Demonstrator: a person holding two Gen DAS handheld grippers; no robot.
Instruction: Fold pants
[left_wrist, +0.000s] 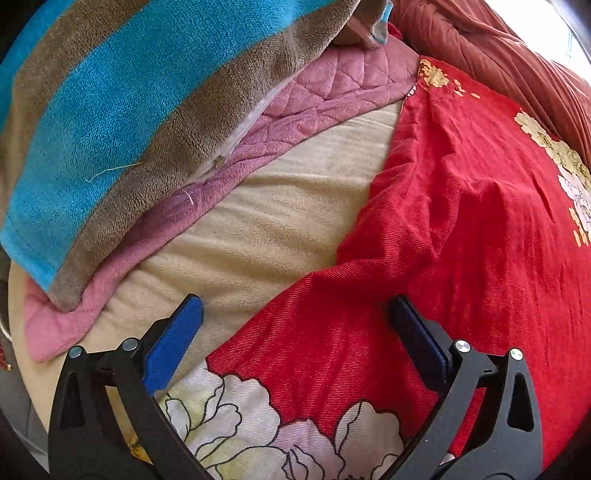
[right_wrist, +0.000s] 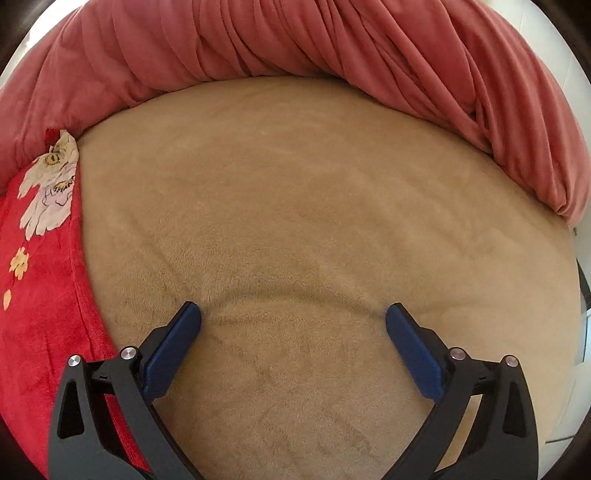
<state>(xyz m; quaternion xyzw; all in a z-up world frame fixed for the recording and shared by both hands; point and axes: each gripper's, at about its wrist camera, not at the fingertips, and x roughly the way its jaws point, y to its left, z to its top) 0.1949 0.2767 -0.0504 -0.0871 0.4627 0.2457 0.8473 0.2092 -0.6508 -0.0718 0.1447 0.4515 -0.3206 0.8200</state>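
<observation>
The red pants (left_wrist: 443, 229) with white and yellow flower prints lie spread on the tan bed sheet (left_wrist: 280, 206). My left gripper (left_wrist: 295, 314) is open and hovers just above the pants' near edge, its right finger over red cloth, its left finger over the sheet. In the right wrist view the pants (right_wrist: 40, 266) show only as a strip along the left edge. My right gripper (right_wrist: 293, 317) is open and empty, low over the bare tan sheet (right_wrist: 295, 206), to the right of the pants.
A blue and brown striped pillow (left_wrist: 110, 122) lies on a pink quilted pad (left_wrist: 295, 99) at the left. A bunched rust-pink blanket (right_wrist: 332, 44) runs along the far side of the bed and shows in the left wrist view (left_wrist: 498, 48) too.
</observation>
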